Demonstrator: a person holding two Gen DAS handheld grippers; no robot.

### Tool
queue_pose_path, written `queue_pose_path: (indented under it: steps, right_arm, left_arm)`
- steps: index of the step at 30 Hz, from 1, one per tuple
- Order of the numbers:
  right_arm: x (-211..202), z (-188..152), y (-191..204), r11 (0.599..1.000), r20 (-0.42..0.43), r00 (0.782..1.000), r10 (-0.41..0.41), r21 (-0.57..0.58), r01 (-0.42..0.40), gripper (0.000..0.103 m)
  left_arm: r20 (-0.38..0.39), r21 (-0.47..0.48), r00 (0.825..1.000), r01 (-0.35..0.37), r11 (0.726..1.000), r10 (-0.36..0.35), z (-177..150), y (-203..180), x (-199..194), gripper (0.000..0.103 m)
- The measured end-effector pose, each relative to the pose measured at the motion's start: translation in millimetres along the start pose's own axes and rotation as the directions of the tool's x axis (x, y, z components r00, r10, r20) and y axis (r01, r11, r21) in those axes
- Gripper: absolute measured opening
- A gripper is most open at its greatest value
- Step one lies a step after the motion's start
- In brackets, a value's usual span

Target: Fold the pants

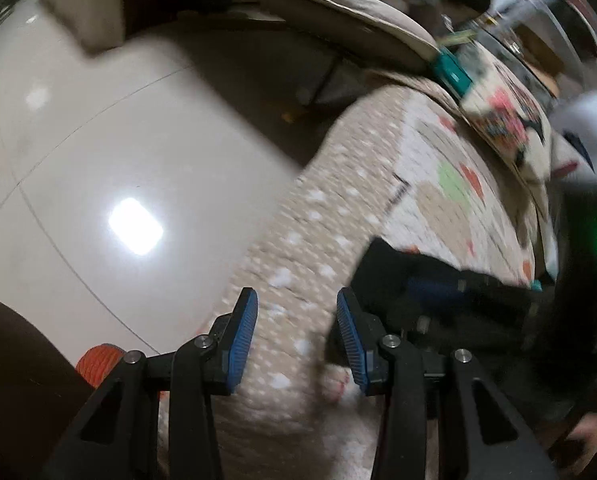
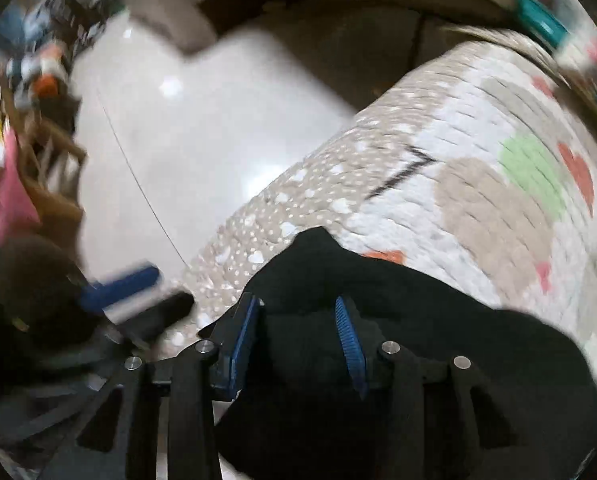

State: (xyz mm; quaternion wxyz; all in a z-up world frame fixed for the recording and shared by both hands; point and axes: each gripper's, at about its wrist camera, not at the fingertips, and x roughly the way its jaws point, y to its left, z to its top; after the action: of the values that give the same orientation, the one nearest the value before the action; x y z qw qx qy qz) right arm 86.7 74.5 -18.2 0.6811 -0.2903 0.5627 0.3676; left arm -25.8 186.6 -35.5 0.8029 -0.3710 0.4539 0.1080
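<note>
The black pants (image 2: pixel 398 320) lie bunched on a beige patterned quilt (image 2: pixel 478 184). My right gripper (image 2: pixel 296 304) is open, its blue pads on either side of a raised fold of the pants, just above the fabric. My left gripper (image 1: pixel 296 300) is open and empty over the quilt's dotted edge (image 1: pixel 298 240). In the left wrist view the pants (image 1: pixel 382 268) and the right gripper (image 1: pixel 434 292) appear blurred to the right. In the right wrist view the left gripper (image 2: pixel 118 284) appears blurred at the left.
A glossy white tile floor (image 1: pixel 118 152) lies left of the quilt-covered surface. A beige cushion (image 1: pixel 338 4) and a patterned pillow (image 1: pixel 506 120) lie beyond. An orange object (image 1: pixel 98 360) sits low on the floor. Clutter (image 2: pixel 26 128) stands at the far left.
</note>
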Motion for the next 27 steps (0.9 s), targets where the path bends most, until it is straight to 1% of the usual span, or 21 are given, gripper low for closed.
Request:
queue_pose_path:
  steps: [1,2,3,6,7,8,10,11,12,13,14,15,16,17,18,19,21,24,26,27]
  right_arm:
    - [4,-3,5,0.999,-0.013,0.999,-0.035,-0.039,0.034,0.030]
    - [2,-5,7,0.997,-0.007,0.999,-0.048,-0.055,0.047,0.026]
    - [0,-4,7,0.998,0.000,0.999,-0.044,-0.048,0.044,0.017]
    - [-16,6,-5,0.999,0.047,0.999,-0.019,0.027,0.018,0.012]
    - [-21,12,-12,0.998,0.065,0.998,0.009,0.059,-0.013,0.004]
    - [-26,13,-13,0.996,0.078,0.996,0.031,0.080,-0.038,0.004]
    - [-26,29,-19,0.990,0.108,0.992,0.064,0.116,-0.077,0.004]
    - [-23,37,-21,0.988,0.115,0.991,0.065,0.133,-0.080,0.004]
    - [-12,47,-13,0.985,0.122,0.991,0.063,0.155,-0.082,0.004]
    - [-9,50,-16,0.981,0.131,0.990,0.059,0.178,-0.082,0.005]
    - [-9,52,-20,0.975,0.144,0.988,0.055,0.204,-0.084,0.007]
    - [-9,54,-25,0.968,0.164,0.984,0.063,0.229,-0.100,0.008]
    - [-13,53,-31,0.961,0.183,0.980,0.080,0.248,-0.125,0.013]
    - [-17,49,-35,0.956,0.188,0.978,0.087,0.260,-0.134,0.021]
    - [-21,46,-40,0.954,0.182,0.980,0.083,0.271,-0.131,0.049]
    - [-24,44,-43,0.954,0.181,0.980,0.082,0.271,-0.130,0.070]
    - [-33,36,-46,0.957,0.179,0.980,0.084,0.259,-0.130,0.070]
    - [-25,33,-44,0.968,0.082,0.994,0.077,0.231,-0.094,0.069]
    - [-16,30,-43,0.972,0.035,0.997,0.072,0.223,-0.078,0.069]
    - [-9,34,-39,0.971,0.012,0.997,0.076,0.227,-0.077,0.069]
  left_arm:
    - [-0.001,-0.017,1.000,0.009,1.000,-0.009,2,3,0,0.040]
    - [-0.001,-0.020,1.000,0.016,1.000,-0.016,3,3,-1,0.040]
    - [0.002,-0.014,1.000,0.015,1.000,-0.015,3,2,-1,0.040]
    - [0.005,-0.017,1.000,0.022,1.000,-0.022,4,1,0,0.040]
    - [0.009,-0.015,1.000,0.021,1.000,-0.021,5,0,-1,0.040]
    - [0.015,-0.013,1.000,0.019,1.000,-0.019,5,0,-1,0.040]
    - [0.023,-0.013,1.000,0.015,1.000,-0.014,7,0,-2,0.040]
    - [0.025,-0.012,1.000,0.010,1.000,-0.010,7,0,-1,0.040]
    - [0.026,-0.011,1.000,0.008,1.000,-0.008,7,0,-1,0.040]
    - [0.024,-0.009,1.000,0.007,1.000,-0.007,7,-1,0,0.040]
    - [0.023,-0.007,1.000,0.007,1.000,-0.007,7,-1,0,0.040]
    - [0.023,-0.005,1.000,0.007,1.000,-0.007,6,-1,0,0.041]
    - [0.022,-0.002,1.000,0.007,1.000,-0.007,6,-2,1,0.041]
    - [0.020,-0.001,1.000,0.006,1.000,-0.006,6,-2,2,0.041]
    - [0.016,-0.002,1.000,0.006,1.000,-0.006,7,-3,3,0.041]
    - [0.013,-0.003,1.000,0.007,1.000,-0.007,6,-3,4,0.041]
    - [0.006,0.001,1.000,0.008,1.000,-0.008,6,-5,6,0.041]
    - [0.000,0.020,1.000,0.009,1.000,-0.009,3,-10,9,0.041]
    - [0.002,0.027,1.000,0.005,1.000,-0.005,1,-12,10,0.041]
    - [0.005,0.030,1.000,0.002,1.000,-0.002,1,-12,9,0.042]
